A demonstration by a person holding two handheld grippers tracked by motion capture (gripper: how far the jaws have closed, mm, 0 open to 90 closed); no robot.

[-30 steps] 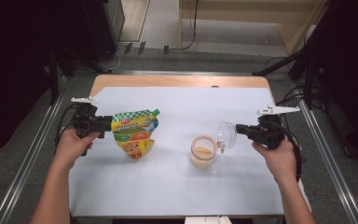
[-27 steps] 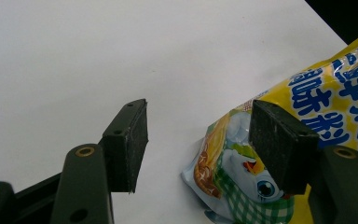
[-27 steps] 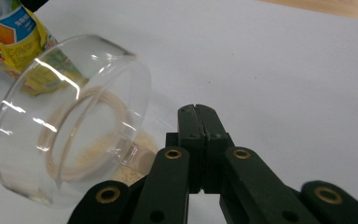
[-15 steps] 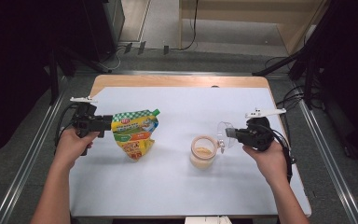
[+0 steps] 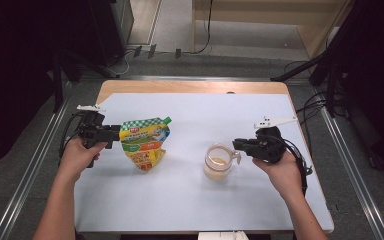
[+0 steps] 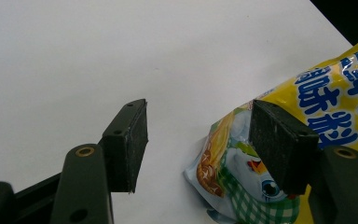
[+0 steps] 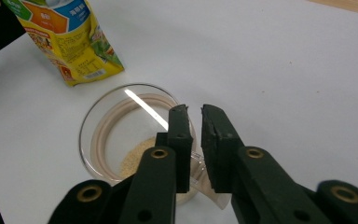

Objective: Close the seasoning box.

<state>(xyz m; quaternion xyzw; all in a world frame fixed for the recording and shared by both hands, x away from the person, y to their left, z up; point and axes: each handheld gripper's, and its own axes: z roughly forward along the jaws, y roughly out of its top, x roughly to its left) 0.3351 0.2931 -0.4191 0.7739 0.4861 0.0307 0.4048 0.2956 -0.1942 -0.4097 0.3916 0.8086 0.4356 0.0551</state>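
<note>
A yellow and green snack pouch (image 5: 144, 142) stands on the white table cover at the left. My left gripper (image 5: 115, 134) is level with its left edge. In the left gripper view the left gripper (image 6: 199, 109) is open, with the pouch (image 6: 335, 93) behind its right jaw and nothing pressed between the pads. A clear glass cup (image 5: 217, 165) holding a little beige powder stands upright right of centre. My right gripper (image 5: 236, 144) is at its handle. In the right gripper view the right gripper (image 7: 193, 112) has its jaws almost together over the handle of the cup (image 7: 121, 135).
The white cover (image 5: 205, 110) spans most of the wooden table, whose bare strip (image 5: 190, 86) runs along the far edge. Cables and black stands sit on the floor beyond it. In the right gripper view the pouch (image 7: 70, 37) stands behind the cup.
My right gripper has moved left and nearer the front edge with the cup. The cup, tilted toward the gripper before, now stands upright. The left gripper and pouch stayed put.
</note>
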